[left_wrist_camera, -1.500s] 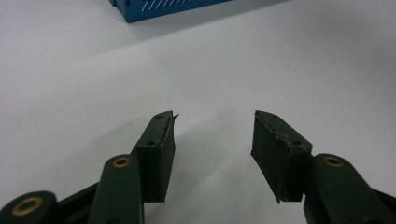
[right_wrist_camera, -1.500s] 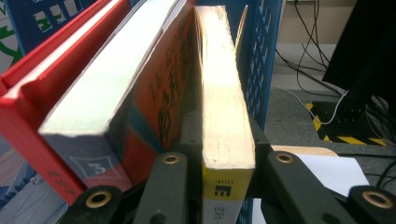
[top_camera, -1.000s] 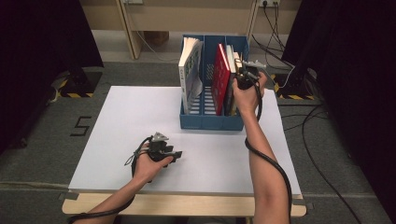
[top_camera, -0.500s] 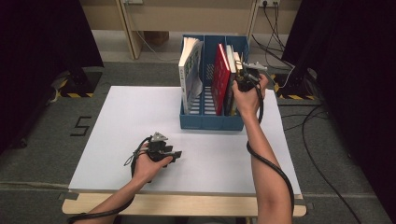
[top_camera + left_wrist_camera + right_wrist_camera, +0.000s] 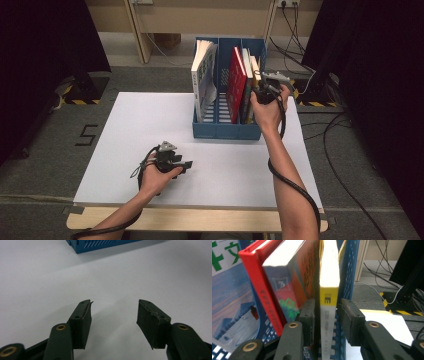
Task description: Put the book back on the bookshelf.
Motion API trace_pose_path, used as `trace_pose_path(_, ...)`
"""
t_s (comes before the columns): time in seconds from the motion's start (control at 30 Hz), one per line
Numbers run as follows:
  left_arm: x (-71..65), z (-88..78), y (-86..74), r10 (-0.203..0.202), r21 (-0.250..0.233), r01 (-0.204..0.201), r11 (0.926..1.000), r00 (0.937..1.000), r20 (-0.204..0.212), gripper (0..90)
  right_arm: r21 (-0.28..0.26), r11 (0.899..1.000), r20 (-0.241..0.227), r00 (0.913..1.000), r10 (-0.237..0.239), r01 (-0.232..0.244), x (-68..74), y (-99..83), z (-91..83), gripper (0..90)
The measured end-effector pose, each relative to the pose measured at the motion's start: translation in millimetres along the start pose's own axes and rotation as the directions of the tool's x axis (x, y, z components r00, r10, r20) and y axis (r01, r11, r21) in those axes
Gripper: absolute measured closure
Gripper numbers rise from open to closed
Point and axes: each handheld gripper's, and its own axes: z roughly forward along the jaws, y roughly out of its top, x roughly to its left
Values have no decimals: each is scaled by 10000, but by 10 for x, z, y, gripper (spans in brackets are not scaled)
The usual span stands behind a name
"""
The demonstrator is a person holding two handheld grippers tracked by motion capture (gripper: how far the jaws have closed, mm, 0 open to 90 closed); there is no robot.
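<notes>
One yellow-spined book [image 5: 329, 315] stands upright between the pads of your right gripper [image 5: 326, 315], in the compartment of the blue file rack [image 5: 227, 131] that lies nearest that hand. Your jaws have just been opening: the pad on one side sits close against the cover, while the other stands off with a gap, so the book is straddled, not clamped. Just beside it lean two more books, a red hardcover [image 5: 259, 280] and an orange-covered one [image 5: 287, 275], crowding the slot, with the rack's perforated wall on the far side. One white-and-blue book [image 5: 202, 82] stands in a further compartment. Your left gripper [image 5: 113, 315] rests on the white table [image 5: 140, 125], wide open and empty.
</notes>
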Motion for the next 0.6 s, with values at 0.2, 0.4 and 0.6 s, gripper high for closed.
trace_pose_path(0.2, 19, -19, -6, -53, -46, 53, 10000, 10000, -30, 444, -23, 10000, -93, 9999, 68, -68, -9, -48, -56, 651)
trace_pose_path(0.4, 60, -46, -13, -40, -26, 40, 10000, 10000, -52, 442, -19, 9999, -117, 9998, 130, -130, -18, -95, -134, 648)
trace_pose_path(0.6, 98, -81, -20, -95, -107, 93, 9999, 9999, -138, 442, 83, 9997, -241, 9995, 213, -211, -45, -175, -217, 645)
